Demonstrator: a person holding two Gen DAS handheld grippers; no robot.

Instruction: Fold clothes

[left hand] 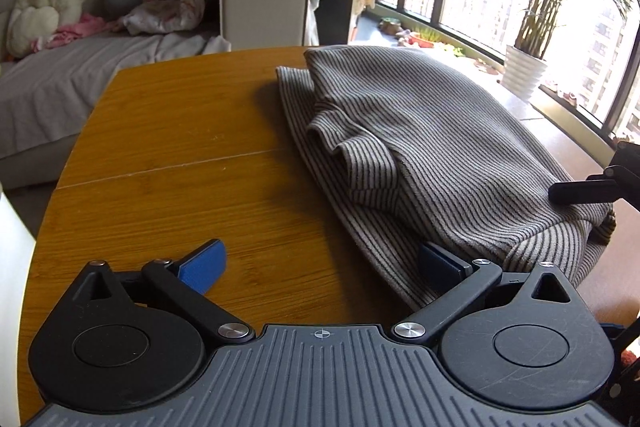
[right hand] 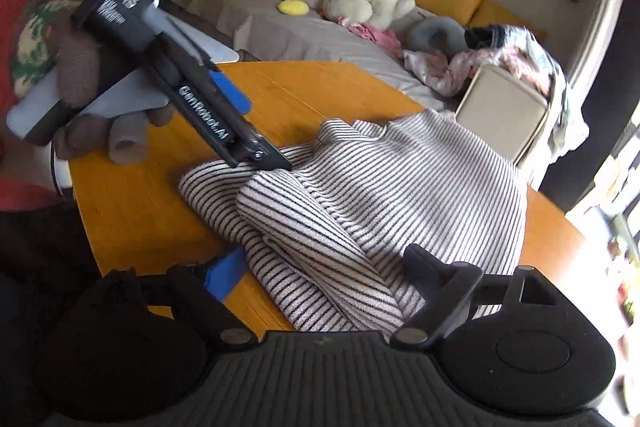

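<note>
One striped garment (left hand: 420, 131), partly folded, sleeve laid across its body, lies on the right half of the wooden table (left hand: 180, 155). Two grippers. Left gripper (left hand: 320, 267): jaws wide apart, right pad at the near hem, nothing clamped. Right gripper (right hand: 320, 267): jaws apart, straddling a near fold, not pinching. Judged mid-fold; next move needs both to pinch an edge and carry it over

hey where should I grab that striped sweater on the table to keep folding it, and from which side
Probably the rolled near edge of the striped sweater, which bulges up thick off the wooden table. Come in low from the front, where the right hand-held gripper already straddles it with open jaws. The rest lies flatter, with less to pinch. The left hand-held gripper is open too, beside the sweater's left hem.
</note>
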